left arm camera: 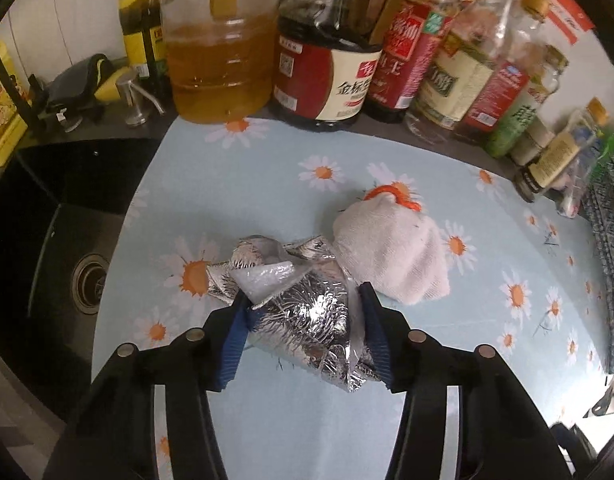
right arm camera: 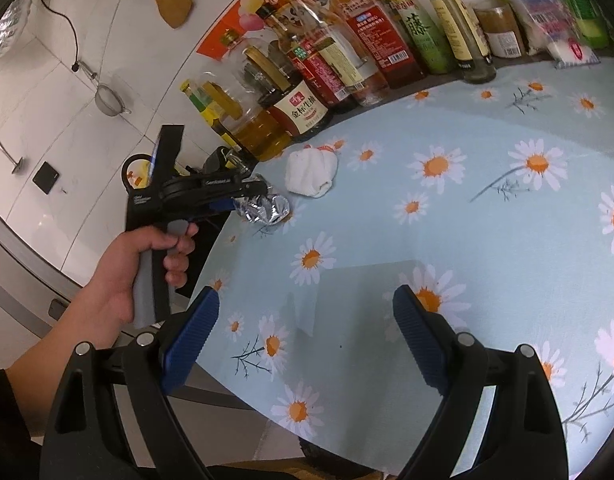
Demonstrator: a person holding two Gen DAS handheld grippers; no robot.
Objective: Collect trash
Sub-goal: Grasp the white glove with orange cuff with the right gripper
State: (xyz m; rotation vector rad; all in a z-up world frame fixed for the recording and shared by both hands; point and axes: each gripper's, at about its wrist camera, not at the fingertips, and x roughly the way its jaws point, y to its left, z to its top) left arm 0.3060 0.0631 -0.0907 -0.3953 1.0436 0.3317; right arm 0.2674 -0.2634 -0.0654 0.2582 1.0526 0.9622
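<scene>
A crumpled silver foil wrapper (left arm camera: 303,300) lies on the daisy-print cloth (left arm camera: 447,340). My left gripper (left arm camera: 303,296) has its jaws on both sides of the wrapper and is shut on it. A white balled-up sock with an orange cuff (left arm camera: 391,248) lies just beyond the wrapper, touching it. In the right wrist view the left gripper (right arm camera: 243,200) is at the counter's left edge with the foil wrapper (right arm camera: 267,210) at its tips and the sock (right arm camera: 311,172) beside it. My right gripper (right arm camera: 307,320) is open and empty above the cloth.
Oil and sauce bottles (left arm camera: 223,52) line the back of the counter. A black sink (left arm camera: 59,248) with a drain sits left of the cloth. A patterned cloth (left arm camera: 611,240) lies at the right edge. Utensils hang on the tiled wall (right arm camera: 67,80).
</scene>
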